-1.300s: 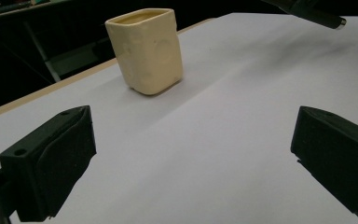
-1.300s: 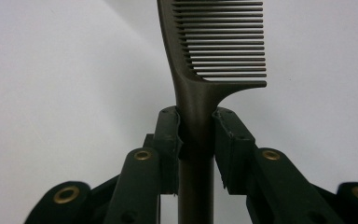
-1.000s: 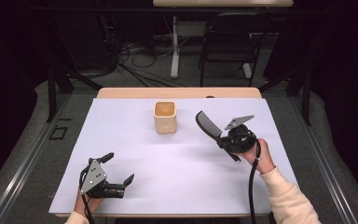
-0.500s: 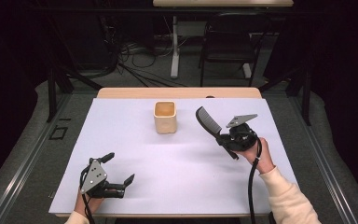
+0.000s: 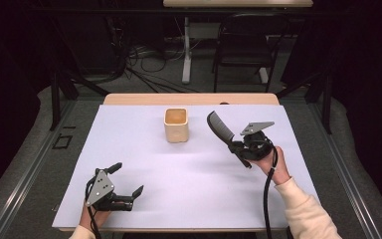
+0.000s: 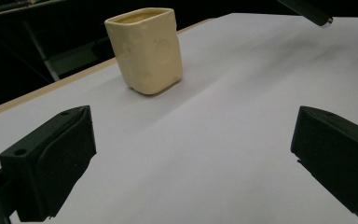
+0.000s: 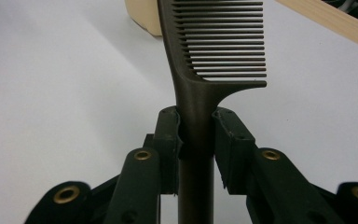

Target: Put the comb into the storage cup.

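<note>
The right gripper (image 5: 239, 147) has its fingers (image 7: 168, 135) clenched on the handle of a dark comb (image 5: 219, 129), and the right gripper view shows the two pads pressing the handle from both sides, just below the place where the teeth begin; so the pick-up seems to be done already. The comb is lifted off the white surface (image 5: 189, 199) and it leans up and away toward the cream-coloured cup (image 5: 176, 125), with its teeth end near the cup but not over the opening; it is not touching the cup. I judge that the work in hand is to put the comb into this cup, and this part is not yet done; what is left is to carry the comb above the rim, to lower it in, and to let it go. The left gripper (image 5: 125, 184) rests low at the near edge of the surface, well apart from the cup; its fingers (image 6: 51, 163) are released and wide, with nothing between them.
</note>
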### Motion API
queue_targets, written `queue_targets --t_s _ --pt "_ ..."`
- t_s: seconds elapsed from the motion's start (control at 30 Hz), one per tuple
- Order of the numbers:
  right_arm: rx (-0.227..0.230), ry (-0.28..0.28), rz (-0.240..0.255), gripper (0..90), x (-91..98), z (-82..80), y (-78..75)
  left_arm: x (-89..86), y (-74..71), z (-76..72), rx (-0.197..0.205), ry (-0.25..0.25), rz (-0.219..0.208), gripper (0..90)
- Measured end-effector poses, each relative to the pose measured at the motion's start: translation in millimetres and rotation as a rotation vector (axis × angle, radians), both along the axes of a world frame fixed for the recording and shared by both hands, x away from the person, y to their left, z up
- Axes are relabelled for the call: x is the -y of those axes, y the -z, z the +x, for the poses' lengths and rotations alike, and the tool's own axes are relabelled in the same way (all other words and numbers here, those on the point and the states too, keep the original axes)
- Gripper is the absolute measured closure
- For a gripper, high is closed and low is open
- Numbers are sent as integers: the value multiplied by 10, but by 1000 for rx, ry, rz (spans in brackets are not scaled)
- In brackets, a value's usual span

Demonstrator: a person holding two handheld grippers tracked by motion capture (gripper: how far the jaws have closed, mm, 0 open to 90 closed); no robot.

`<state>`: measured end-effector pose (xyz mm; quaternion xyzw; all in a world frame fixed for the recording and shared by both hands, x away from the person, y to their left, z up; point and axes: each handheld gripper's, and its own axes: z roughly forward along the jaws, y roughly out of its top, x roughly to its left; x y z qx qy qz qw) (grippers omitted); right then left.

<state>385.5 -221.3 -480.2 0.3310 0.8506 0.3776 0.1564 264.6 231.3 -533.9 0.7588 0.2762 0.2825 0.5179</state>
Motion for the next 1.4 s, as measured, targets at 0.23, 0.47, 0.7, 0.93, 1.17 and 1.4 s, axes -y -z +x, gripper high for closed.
queue_targets --t_s 0.23,0.47,0.7,0.93,1.17,1.4 --pt "29 9 19 721 -9 4 -9 3 1 -1 -1 0 4 0" --pt "50 15 25 721 -34 18 -8 -3 -2 -3 1 -3 3 0" --pt "64 15 32 721 -59 22 -7 1 -7 -7 4 -12 2 0" --pt "70 14 46 722 -75 21 -5 0 -7 -10 6 -14 3 0" --pt "81 2 47 722 -124 21 -9 -5 -6 -7 5 -16 1 0" --pt "98 -13 57 722 -206 15 -56 -5 -7 -6 4 -15 1 1"
